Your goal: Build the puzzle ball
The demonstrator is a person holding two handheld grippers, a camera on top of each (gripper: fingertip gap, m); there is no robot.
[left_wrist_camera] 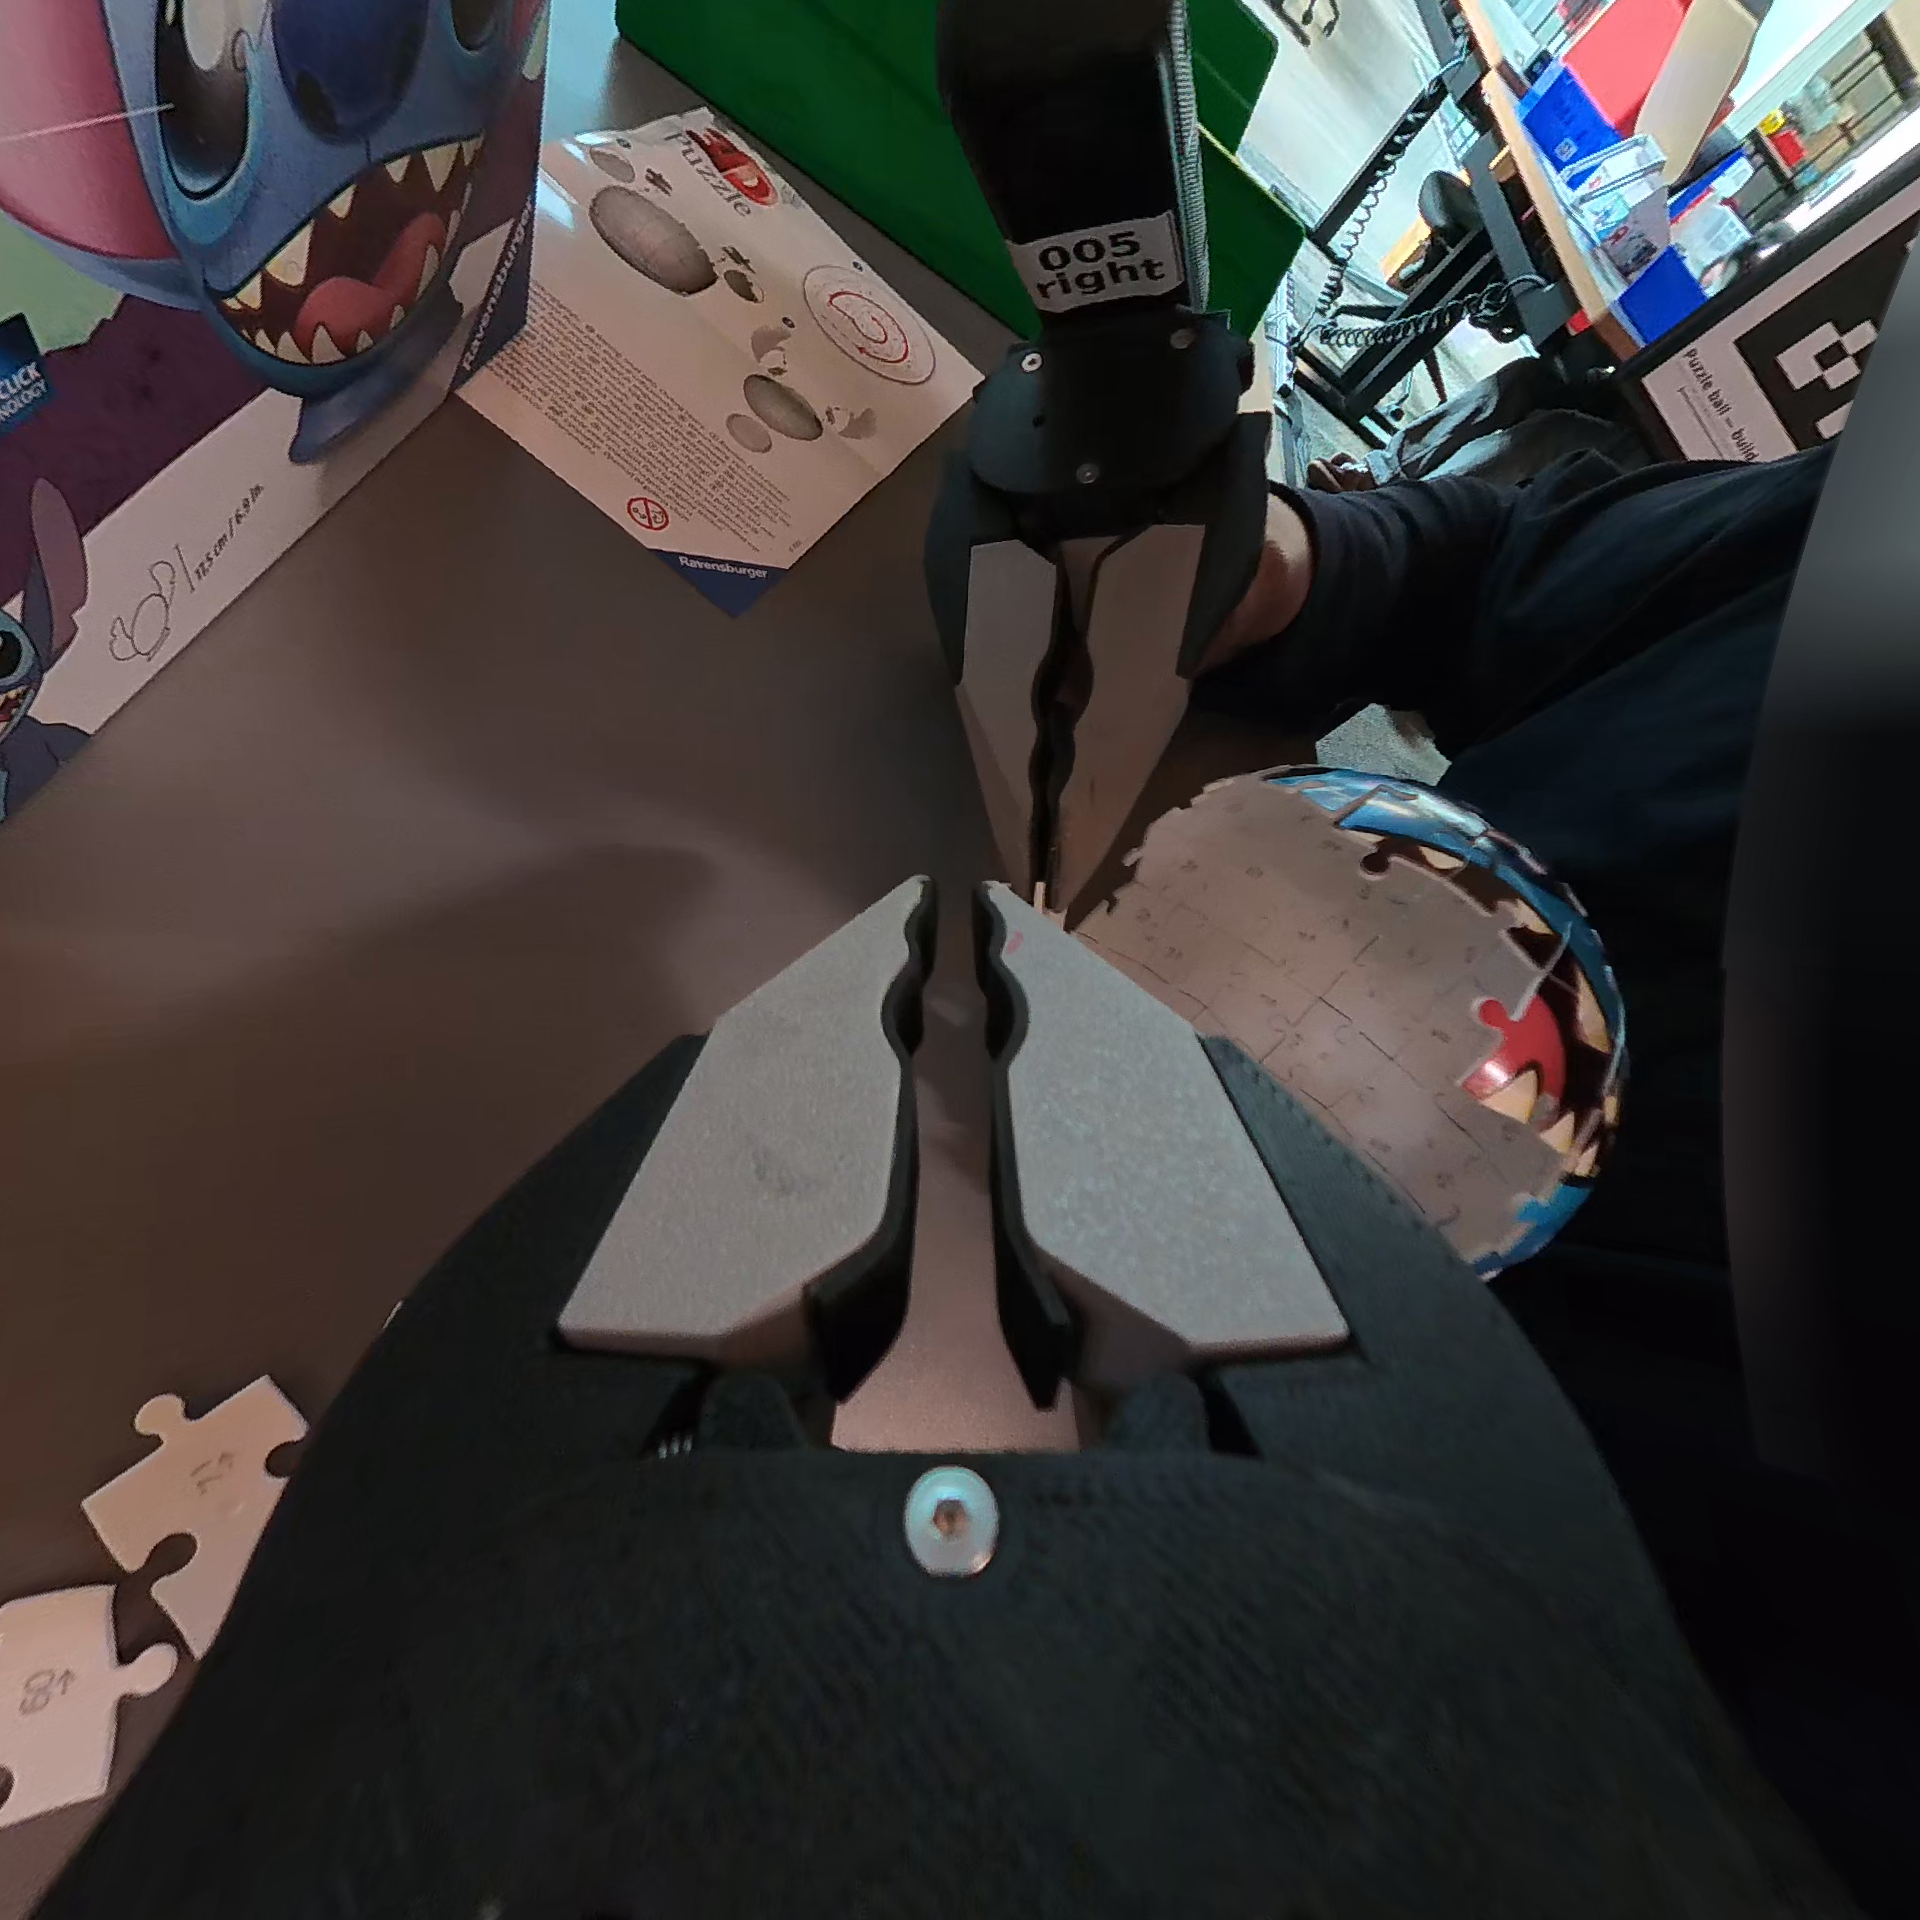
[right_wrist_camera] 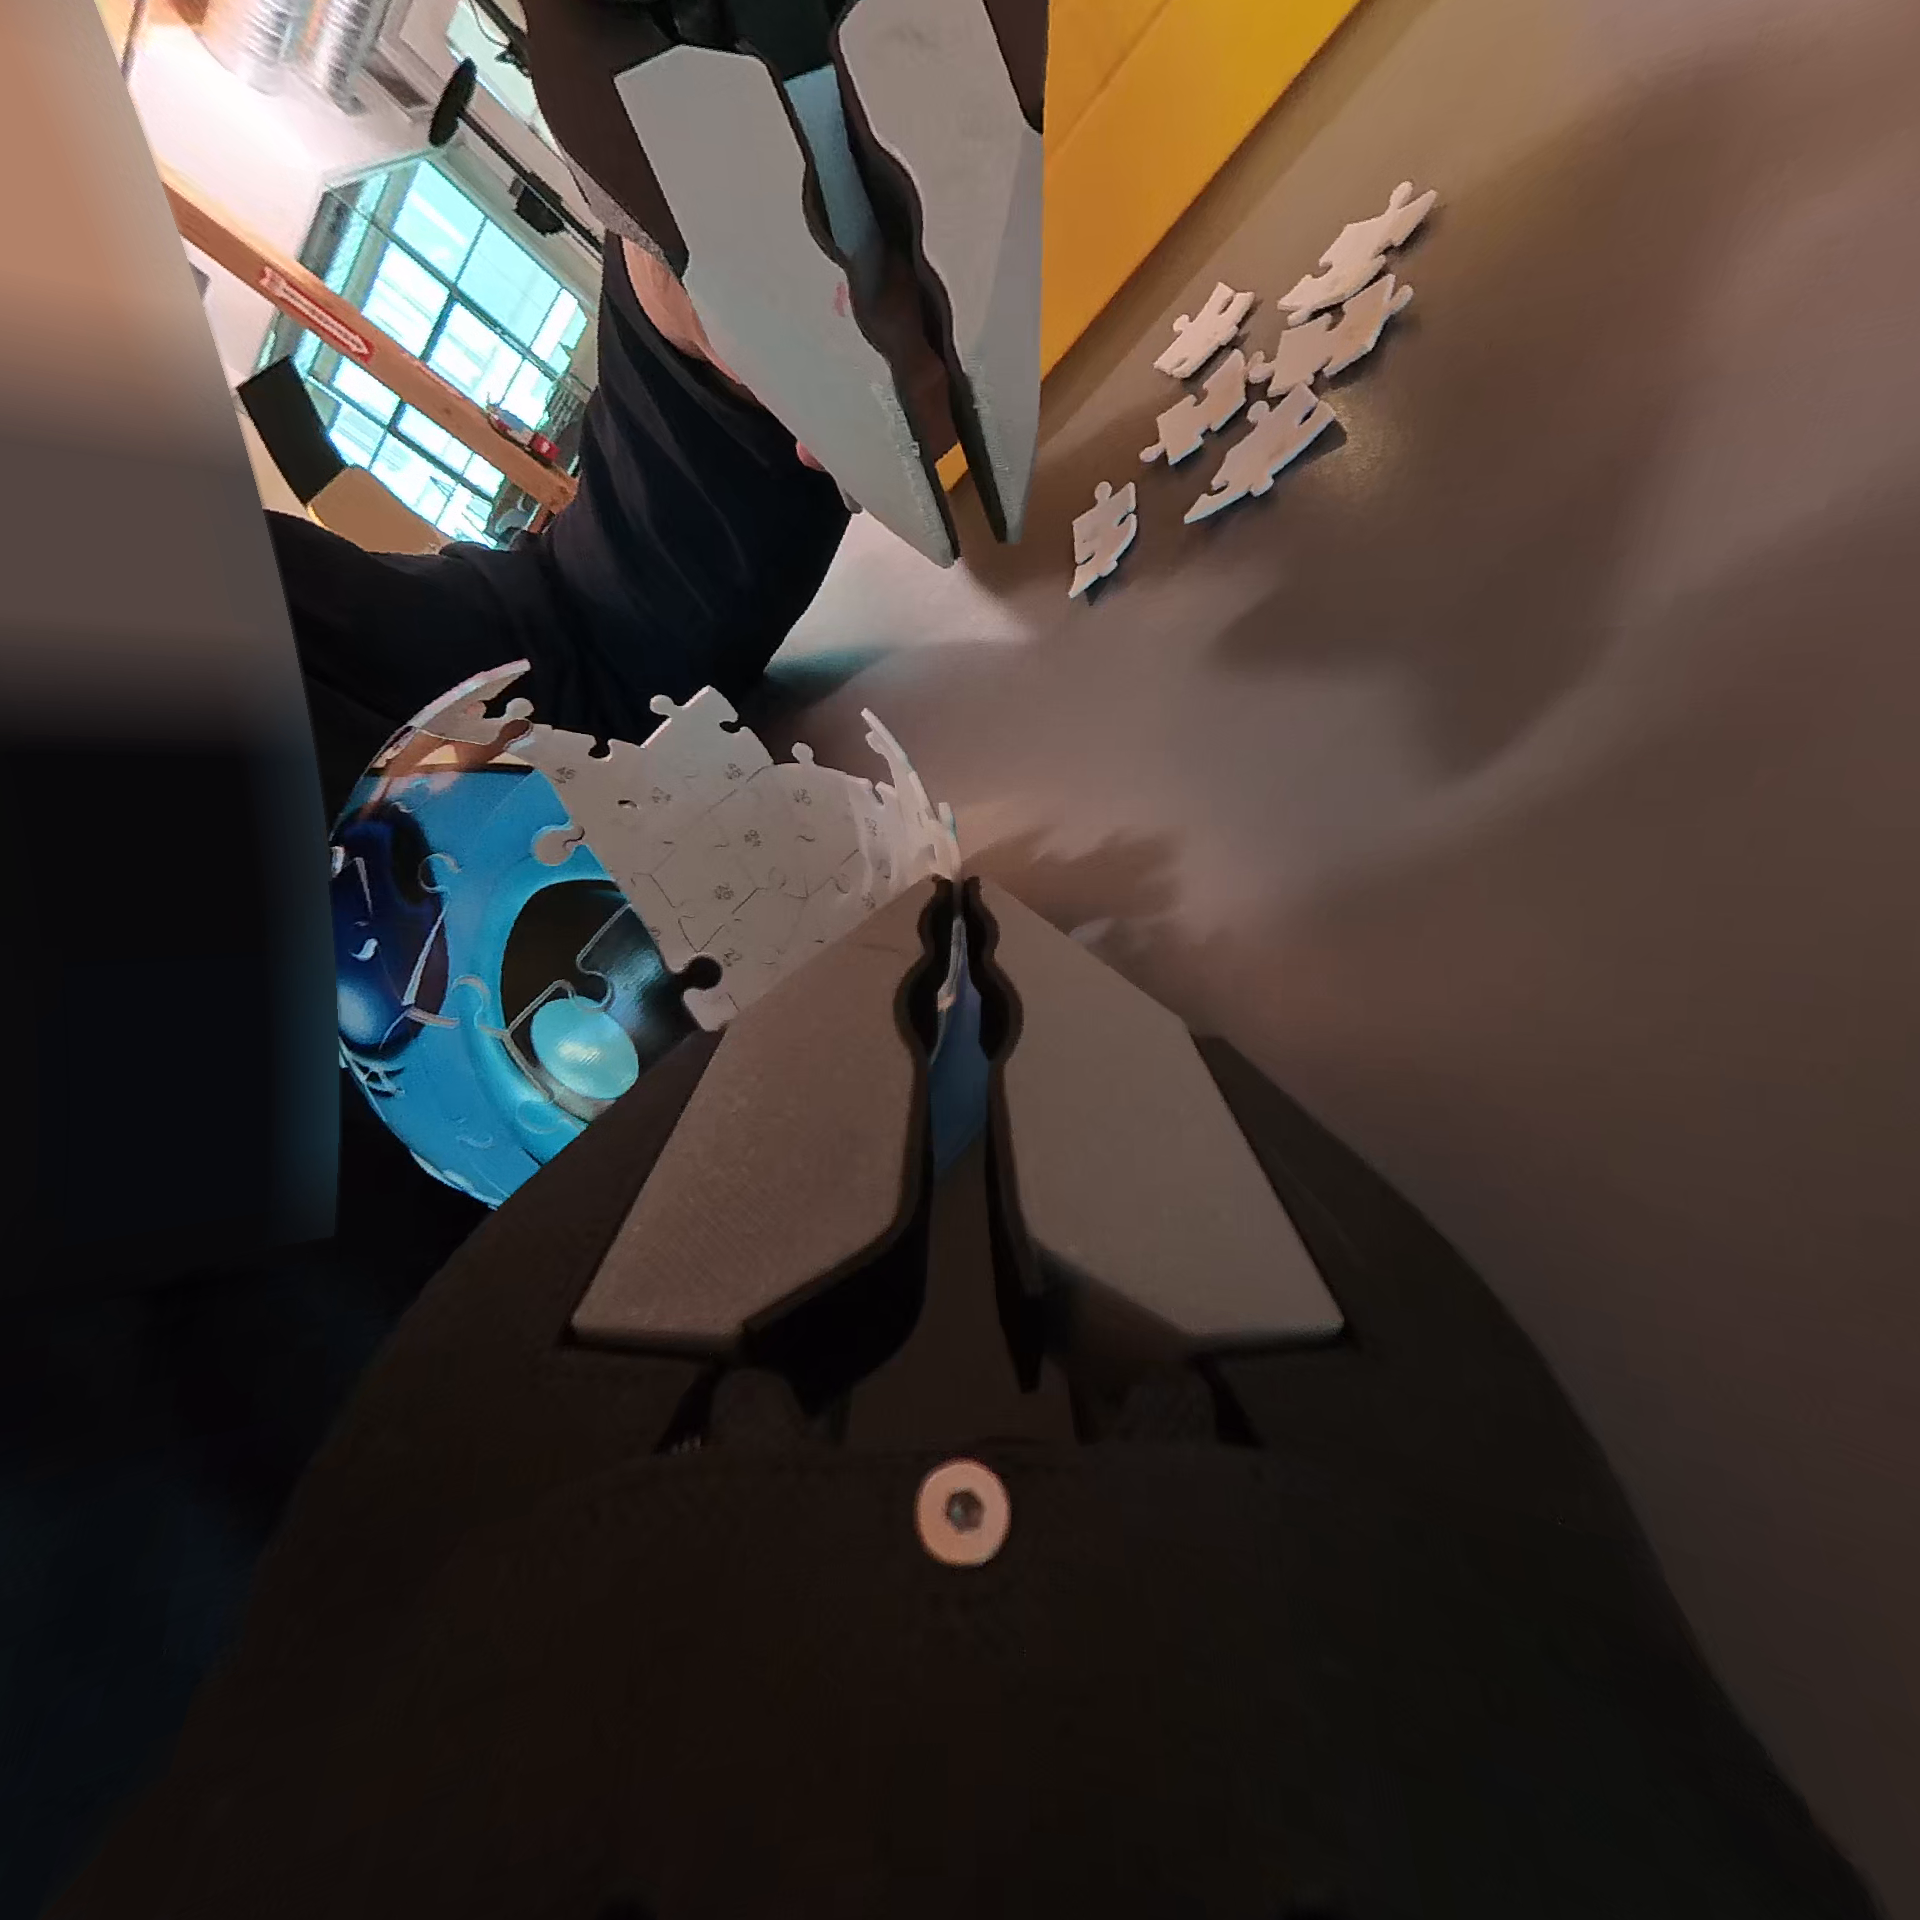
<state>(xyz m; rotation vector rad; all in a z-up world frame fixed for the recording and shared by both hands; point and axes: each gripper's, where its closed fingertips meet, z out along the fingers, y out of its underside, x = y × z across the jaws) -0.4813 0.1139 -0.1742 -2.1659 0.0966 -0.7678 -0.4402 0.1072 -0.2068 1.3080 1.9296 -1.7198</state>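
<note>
The right gripper [right_wrist_camera: 958,883] covers the lower part of the half-built puzzle ball [right_wrist_camera: 457,935], so whatever its nearly closed tips pinch at the ball's edge cannot be made out. The table [right_wrist_camera: 1455,727] beyond is smeared by blur. In the left wrist view the puzzle box [left_wrist_camera: 260,260] runs off the left edge, and two loose pieces [left_wrist_camera: 156,1538] sit partly behind the left gripper [left_wrist_camera: 956,894].

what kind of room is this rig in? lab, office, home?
Most likely a lab or workshop. Behind the brown table stand desks with stacked storage bins and coiled cables; a fiducial marker board sits at the table edge, and large industrial windows show in the right wrist view.
</note>
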